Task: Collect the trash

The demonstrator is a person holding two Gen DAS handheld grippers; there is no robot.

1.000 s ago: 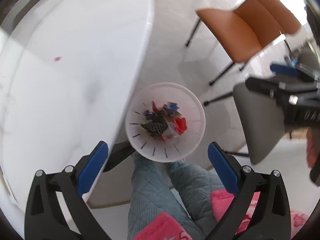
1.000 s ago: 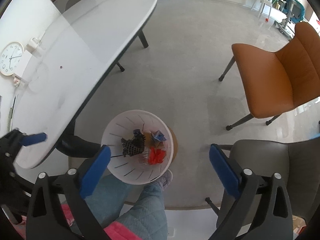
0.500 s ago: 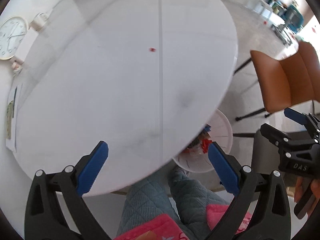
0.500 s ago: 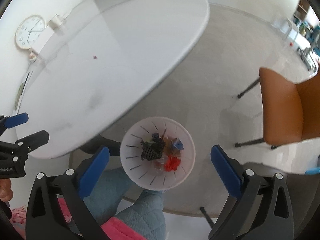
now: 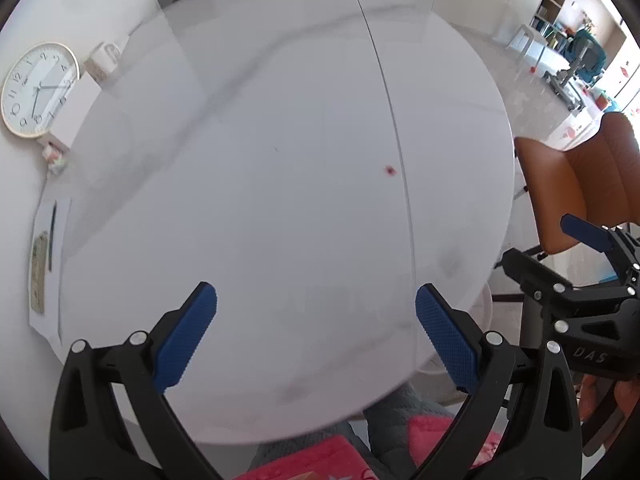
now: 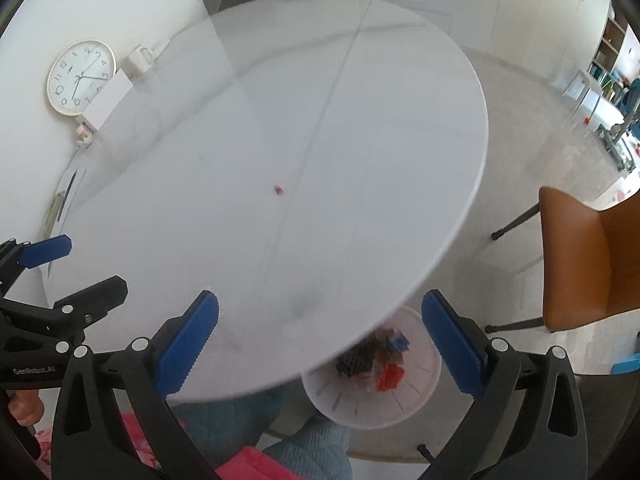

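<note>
the left gripper (image 5: 316, 332) and the right gripper (image 6: 320, 338) both hang over the white round table (image 5: 280, 128), each with its blue pads wide apart and nothing between them. a small red scrap (image 5: 389, 170) lies alone near the table's seam. the white trash bin (image 6: 416, 404) with colourful scraps (image 6: 372, 360) stands on the floor, partly under the table edge, beside the person's leg (image 6: 316, 444).

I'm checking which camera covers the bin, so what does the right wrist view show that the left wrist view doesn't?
Only the right wrist view shows inside the white bin, with the trash in it, below the table edge. Only the left wrist view shows the right gripper, open. Both share the white table, one small red scrap near its seam, the wall clock, the orange chair and the left gripper, open.
</note>
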